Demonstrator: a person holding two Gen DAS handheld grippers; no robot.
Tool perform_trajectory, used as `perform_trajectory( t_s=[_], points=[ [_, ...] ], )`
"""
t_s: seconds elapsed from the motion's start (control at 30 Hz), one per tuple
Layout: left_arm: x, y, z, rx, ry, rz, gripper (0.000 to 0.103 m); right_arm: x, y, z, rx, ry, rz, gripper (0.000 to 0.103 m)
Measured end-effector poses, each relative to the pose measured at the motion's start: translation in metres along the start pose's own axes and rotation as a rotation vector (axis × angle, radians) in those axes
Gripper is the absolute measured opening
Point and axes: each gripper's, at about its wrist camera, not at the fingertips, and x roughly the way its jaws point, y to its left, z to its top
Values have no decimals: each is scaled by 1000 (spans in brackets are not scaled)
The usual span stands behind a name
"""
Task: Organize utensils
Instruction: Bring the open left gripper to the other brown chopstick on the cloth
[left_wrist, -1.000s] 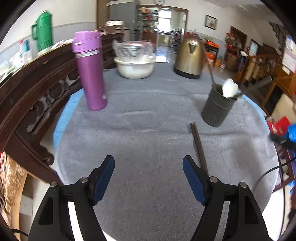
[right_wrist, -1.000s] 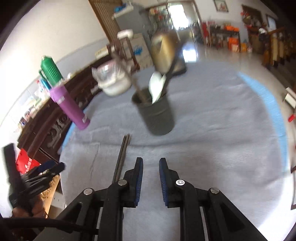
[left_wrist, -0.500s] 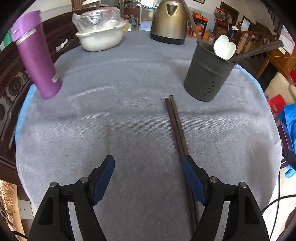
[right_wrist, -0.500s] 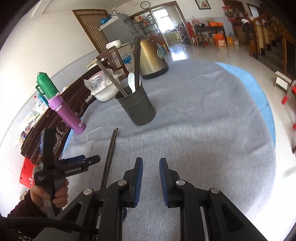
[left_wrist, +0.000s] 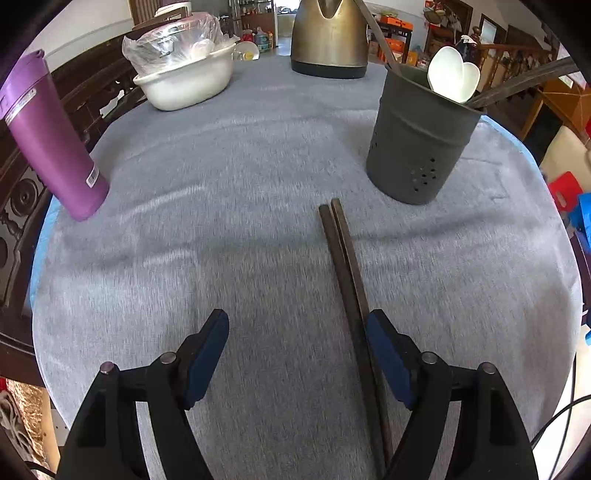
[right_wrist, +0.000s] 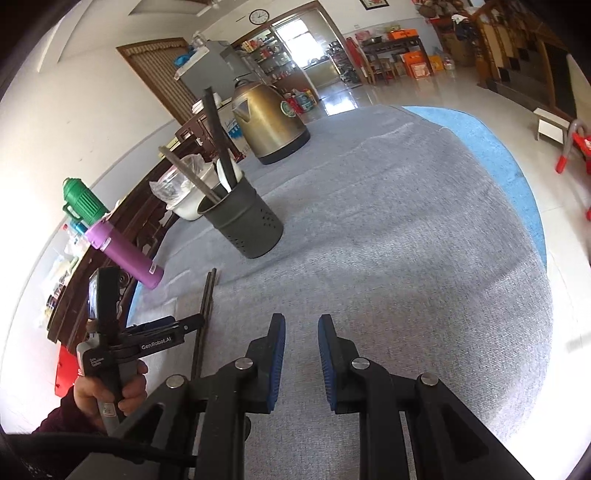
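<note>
My left gripper (left_wrist: 295, 354) stands wide and empty. Over the last second I have brought it down and in, so the chopsticks (left_wrist: 345, 280), flat on the grey cloth (left_wrist: 229, 221), now run inside its lower-right finger (left_wrist: 388, 358) — near enough, I judge, to close on them. The holder (left_wrist: 417, 144) stands upper right. Only the right wrist view shows my right gripper (right_wrist: 301, 354), narrow with nothing between the pads, and the hand (right_wrist: 107, 395) holding the left tool.

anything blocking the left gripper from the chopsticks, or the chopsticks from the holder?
Nothing visible. The chopsticks lie on bare cloth just inside the left gripper's open jaws, and the stretch of cloth up to the utensil holder is bare.
</note>
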Motion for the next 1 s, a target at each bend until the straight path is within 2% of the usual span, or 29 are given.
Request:
perform_trajectory(
  t_s=[0.2, 0.27, 0.33, 0.57, 0.63, 0.67, 0.7, 0.73, 0.77, 0.8, 0.87, 1.0],
  points=[
    [6, 19, 3, -59, 34, -20, 80, -2, -3, 1, 3, -5, -7, 21],
    [10, 22, 2, -63, 55, 9, 79, 0, -4, 1, 11, -1, -6, 21],
    [9, 20, 1, -38, 54, 29, 79, 3, -4, 1, 19, 4, -2, 21],
    [8, 25, 6, -50, 39, 22, 77, 8, 7, -1, -8, 17, 9, 21],
    [10, 26, 13, -32, 40, 14, 65, 11, 9, -2, -6, 24, 21, 21],
    [10, 25, 14, -25, 38, 6, 56, 12, 11, -3, -8, 27, 24, 21],
    [9, 24, 14, -21, 28, 5, 42, 13, 13, -4, -12, 27, 23, 21],
    [8, 23, 14, -13, 17, 1, 35, 14, 15, -4, -17, 29, 22, 21],
    [7, 22, 13, -3, 9, -4, 23, 14, 17, -5, -22, 33, 22, 21],
    [7, 23, 13, -3, 5, -13, 18, 16, 19, -5, -26, 38, 23, 21],
    [7, 26, 11, -31, 6, -48, 14, 21, 23, -5, -29, 55, 30, 21],
    [6, 43, 11, -68, 27, -103, 14, 36, 46, 2, -73, 88, 42, 21]
  ],
)
